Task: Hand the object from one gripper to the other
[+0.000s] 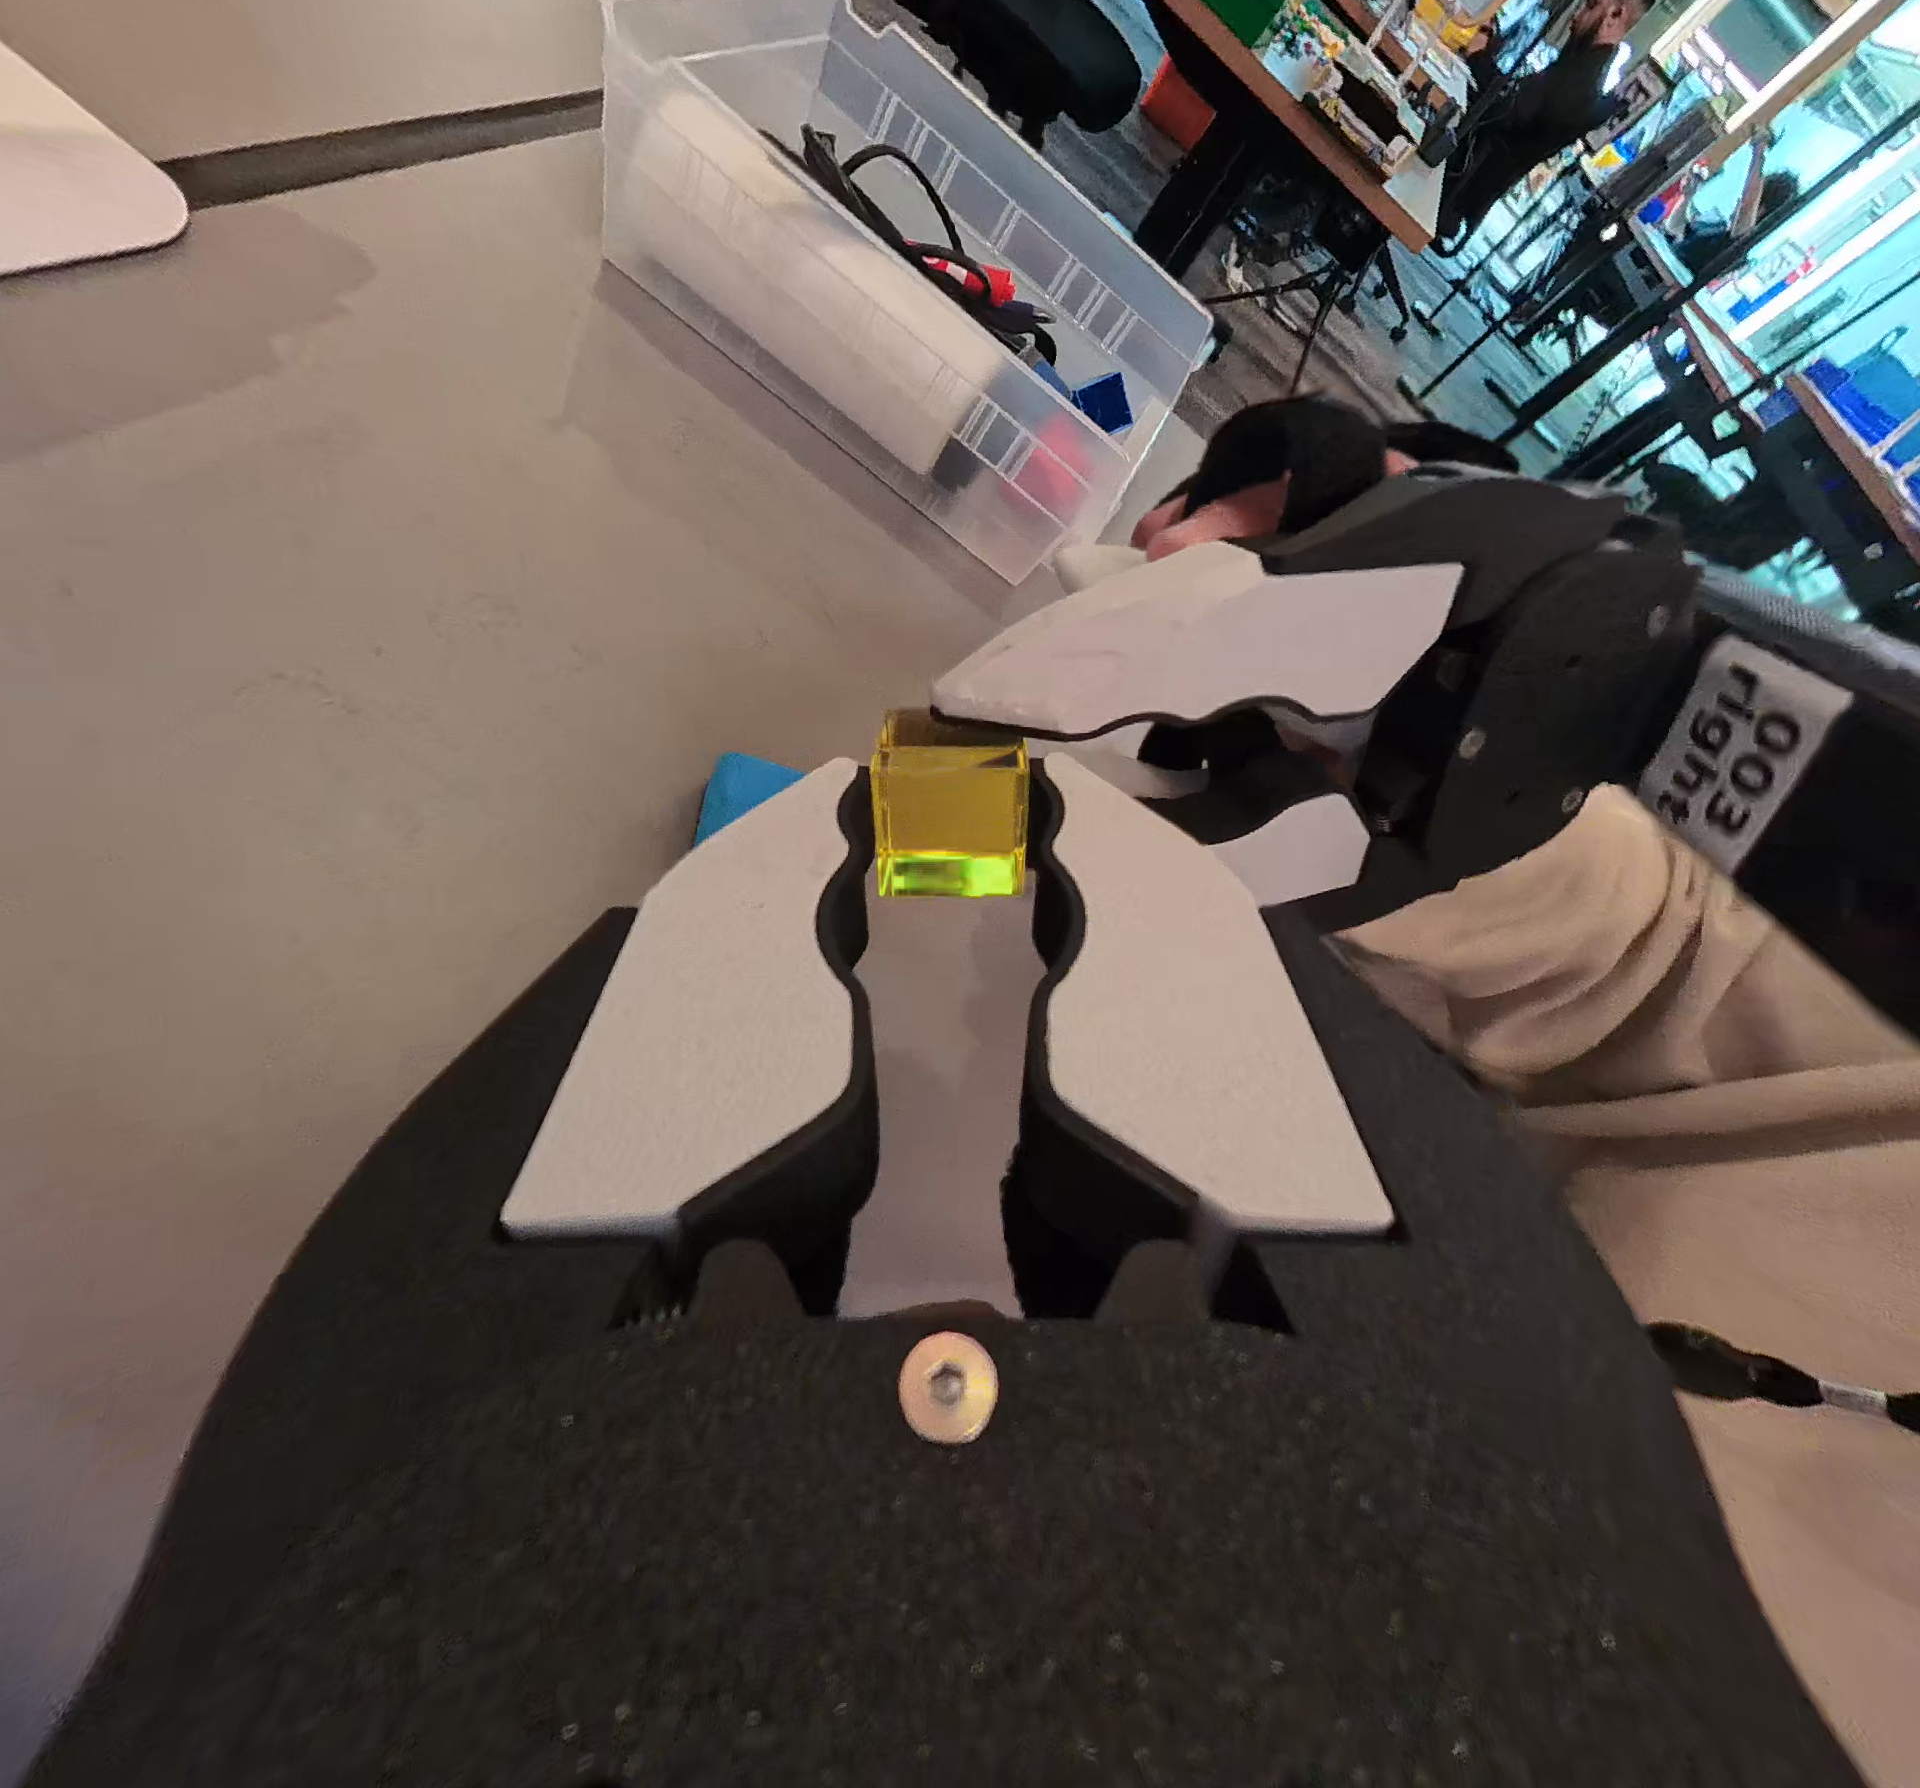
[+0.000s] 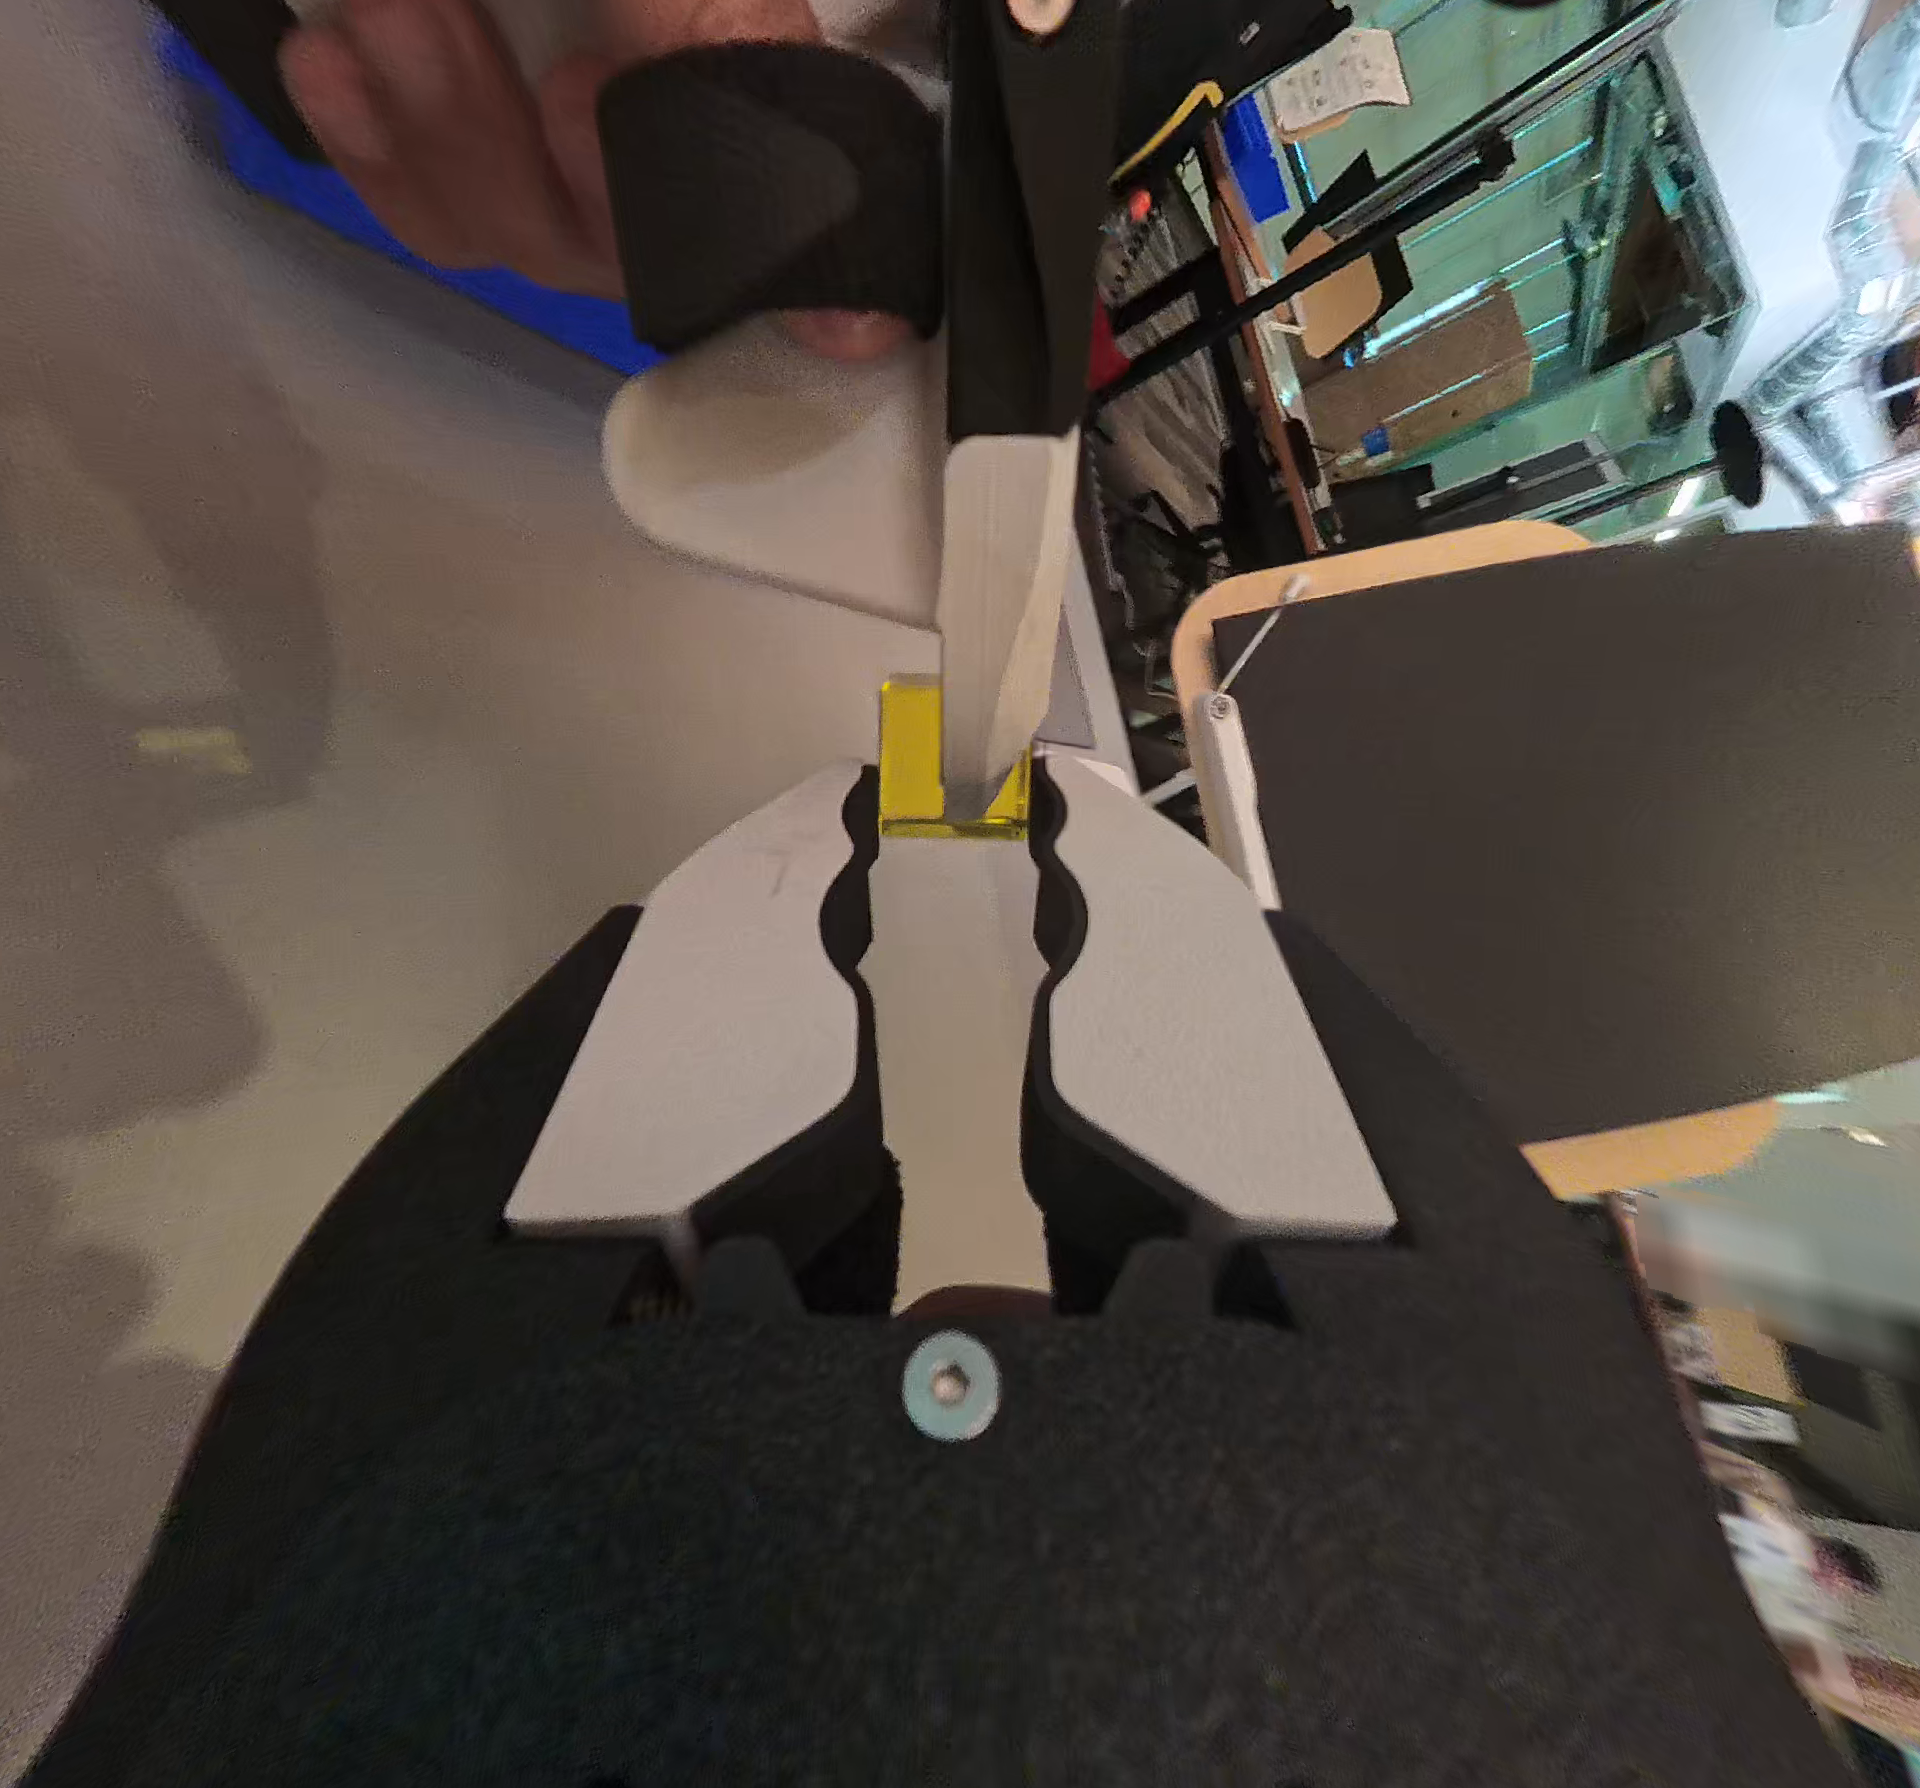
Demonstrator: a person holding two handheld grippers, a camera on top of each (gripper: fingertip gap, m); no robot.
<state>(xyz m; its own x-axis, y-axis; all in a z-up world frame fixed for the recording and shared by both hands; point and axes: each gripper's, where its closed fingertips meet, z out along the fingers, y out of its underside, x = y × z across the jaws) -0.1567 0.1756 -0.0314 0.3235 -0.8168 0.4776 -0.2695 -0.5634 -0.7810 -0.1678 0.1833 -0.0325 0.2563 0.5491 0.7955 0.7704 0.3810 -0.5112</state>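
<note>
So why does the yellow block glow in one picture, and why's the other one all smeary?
Left wrist view: light passes through the see-through yellow cube, so its lower edge glows green; the picture is mostly sharp, though its edges bend. Right wrist view: the hand and table are smeared by blur, while the cube looks duller.

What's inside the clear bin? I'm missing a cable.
The clear bin holds black cables, something red, a blue block and a white roll. Its frosted wall hides whatever lies lower.

The cube [image 1: 948, 819] is see-through yellow, glowing green along its near edge. Both grippers have white fingers [image 1: 727, 990] on speckled black bodies. The counter [image 1: 312, 699] is plain beige-grey, the far bin [image 1: 883, 284] frosted clear, the sleeve [image 1: 1662, 1063] cream.
</note>
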